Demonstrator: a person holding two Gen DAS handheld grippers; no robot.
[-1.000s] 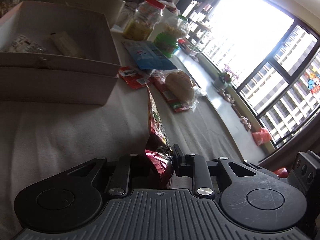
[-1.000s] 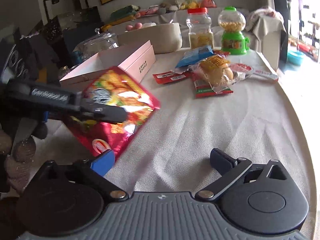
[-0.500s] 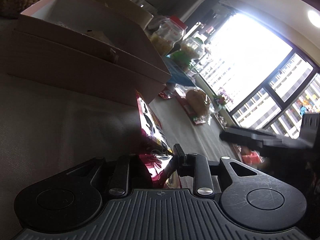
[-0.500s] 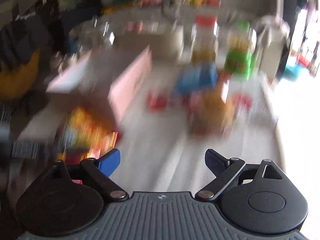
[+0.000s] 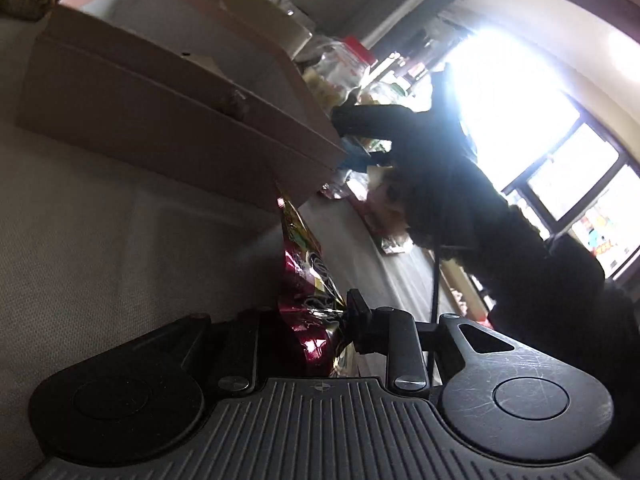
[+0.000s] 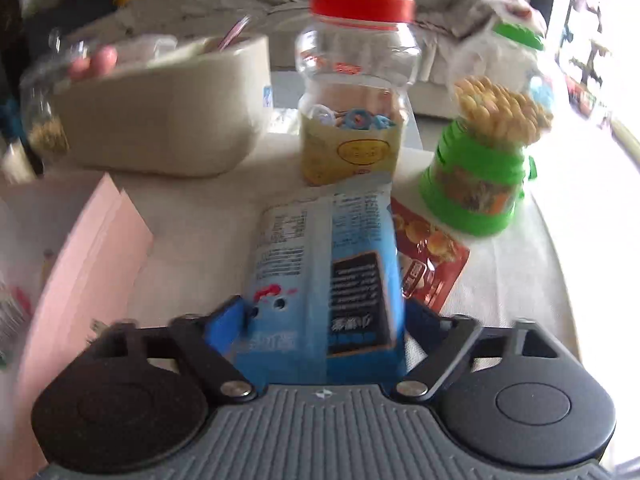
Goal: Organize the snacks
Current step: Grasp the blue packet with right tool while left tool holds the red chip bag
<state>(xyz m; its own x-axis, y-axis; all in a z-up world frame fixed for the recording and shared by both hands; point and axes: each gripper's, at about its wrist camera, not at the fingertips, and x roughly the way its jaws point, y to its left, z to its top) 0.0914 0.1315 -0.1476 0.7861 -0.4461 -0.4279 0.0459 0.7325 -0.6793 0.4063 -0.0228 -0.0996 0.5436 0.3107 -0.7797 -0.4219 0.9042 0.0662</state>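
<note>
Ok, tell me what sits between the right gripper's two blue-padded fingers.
In the right wrist view, a light blue snack packet lies flat on the tablecloth between the closing fingers of the right gripper.

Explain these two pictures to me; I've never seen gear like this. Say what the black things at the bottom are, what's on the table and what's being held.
No robot here: a person holds a two-fingered gripper in each hand, each with its own camera looking along the fingers. In the left view, the left gripper is shut on a red snack bag beside a pink box. In the right view, the right gripper has its jaws closing around a blue packet lying on the table. Behind it stand a red-lidded jar, a green dispenser and a beige bin.
</note>
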